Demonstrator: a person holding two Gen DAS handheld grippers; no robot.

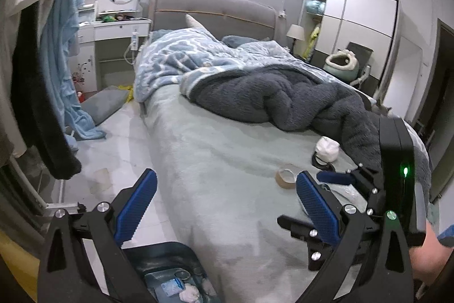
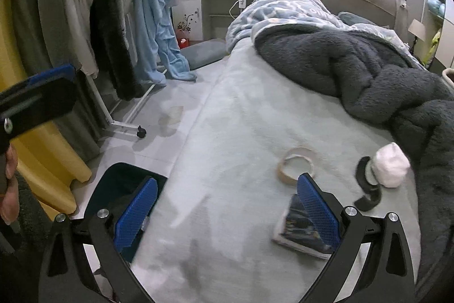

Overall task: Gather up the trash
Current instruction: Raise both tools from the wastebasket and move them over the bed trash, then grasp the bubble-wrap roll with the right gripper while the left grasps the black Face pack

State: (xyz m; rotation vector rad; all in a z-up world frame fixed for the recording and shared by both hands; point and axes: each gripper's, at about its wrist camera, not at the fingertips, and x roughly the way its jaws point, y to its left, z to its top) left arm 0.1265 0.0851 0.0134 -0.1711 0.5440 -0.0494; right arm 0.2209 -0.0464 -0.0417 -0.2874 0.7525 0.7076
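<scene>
A tape roll (image 2: 296,165) lies on the pale bed sheet (image 2: 241,132), with a crumpled white wad (image 2: 390,168) on a black curved object (image 2: 366,189) to its right and a dark wrapper (image 2: 300,229) near the foot. A dark trash bin (image 2: 119,186) stands on the floor beside the bed; in the left wrist view the bin (image 1: 167,271) holds some trash. My right gripper (image 2: 225,213) is open and empty over the bed edge, its right finger above the wrapper. My left gripper (image 1: 224,210) is open and empty above the bed's corner and the bin.
A dark fluffy blanket (image 2: 369,75) and blue quilt (image 1: 181,53) cover the far bed. A clothes rack (image 2: 113,19) with hanging clothes stands left, a grey cushion (image 1: 105,101) on the floor, a white vanity (image 1: 113,30) behind. A wardrobe (image 1: 360,27) stands at the far right.
</scene>
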